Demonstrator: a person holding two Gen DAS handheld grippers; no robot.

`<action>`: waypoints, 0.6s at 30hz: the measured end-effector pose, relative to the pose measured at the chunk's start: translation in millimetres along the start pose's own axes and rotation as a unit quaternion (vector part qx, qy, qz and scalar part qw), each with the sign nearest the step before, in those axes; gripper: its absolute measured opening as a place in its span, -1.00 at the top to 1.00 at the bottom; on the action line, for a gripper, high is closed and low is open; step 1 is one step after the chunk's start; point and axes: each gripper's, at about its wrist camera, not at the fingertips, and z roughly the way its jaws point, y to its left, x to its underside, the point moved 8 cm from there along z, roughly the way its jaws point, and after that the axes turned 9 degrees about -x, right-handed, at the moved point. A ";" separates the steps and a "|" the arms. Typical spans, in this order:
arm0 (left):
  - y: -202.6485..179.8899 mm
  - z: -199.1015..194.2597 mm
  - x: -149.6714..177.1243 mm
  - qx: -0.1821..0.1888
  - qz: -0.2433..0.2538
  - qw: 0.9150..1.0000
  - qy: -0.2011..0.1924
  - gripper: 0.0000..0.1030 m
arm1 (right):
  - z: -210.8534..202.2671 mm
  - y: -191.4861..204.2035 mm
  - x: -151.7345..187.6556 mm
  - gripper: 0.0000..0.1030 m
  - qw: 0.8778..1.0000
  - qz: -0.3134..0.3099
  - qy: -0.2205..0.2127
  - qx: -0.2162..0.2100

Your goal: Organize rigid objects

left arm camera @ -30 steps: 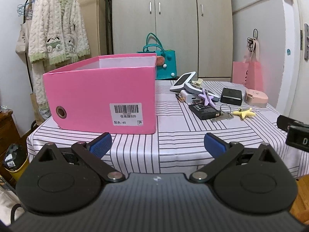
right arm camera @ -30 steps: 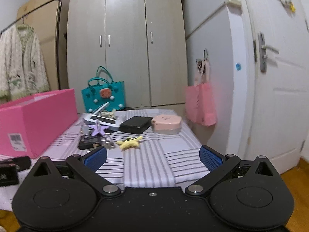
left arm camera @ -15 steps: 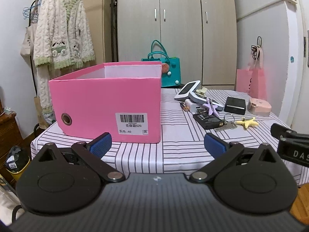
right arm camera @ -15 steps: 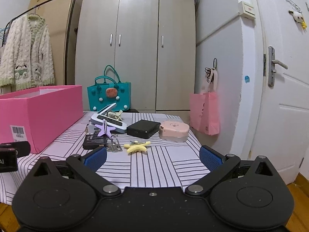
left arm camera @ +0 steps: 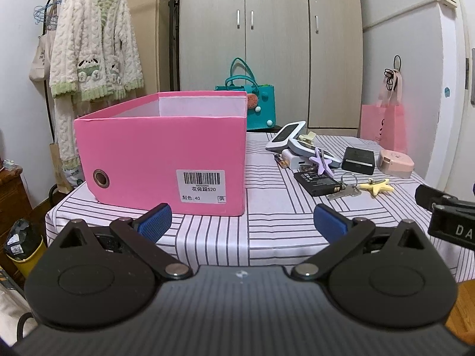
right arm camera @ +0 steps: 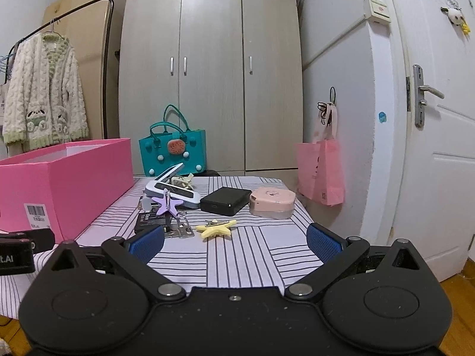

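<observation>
An open pink box (left arm camera: 166,160) (right arm camera: 59,184) stands on the left of the striped table (left arm camera: 273,216). To its right lies a cluster: a yellow star clip (right arm camera: 215,229) (left arm camera: 377,186), a purple star clip (right arm camera: 166,204) (left arm camera: 321,160), a black battery (left arm camera: 320,182), keys (left arm camera: 343,191), a black box (right arm camera: 225,201) (left arm camera: 358,160), a pink case (right arm camera: 271,201) (left arm camera: 396,163) and a white-grey device (right arm camera: 172,188) (left arm camera: 292,139). My left gripper (left arm camera: 242,221) hangs open before the box. My right gripper (right arm camera: 236,241) is open near the table's front edge, short of the yellow clip.
A wardrobe (right arm camera: 210,74) stands behind the table, with a teal bag (right arm camera: 172,154) at its foot. A pink bag (right arm camera: 322,172) hangs on the wall beside a white door (right arm camera: 439,118). A fleece jacket (left arm camera: 95,41) hangs on a rack at the left.
Both grippers have risen and pulled back a little, so the table sits lower in both views. Both stay open; nothing on the table moved.
</observation>
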 end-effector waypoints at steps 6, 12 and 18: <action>3.8 0.2 2.5 0.003 0.004 1.000 0.012 -1.00 | -3.3 3.4 -2.2 -1.00 1.000 0.001 -0.001 -0.007; 8.0 3.2 -7.0 0.012 0.021 0.999 0.034 -1.00 | 2.2 12.4 -7.5 -1.00 0.999 -0.009 0.027 -0.042; 11.1 2.2 -34.2 0.062 0.096 0.992 0.054 -1.00 | 16.6 15.6 -20.5 -1.00 0.991 0.000 0.067 -0.113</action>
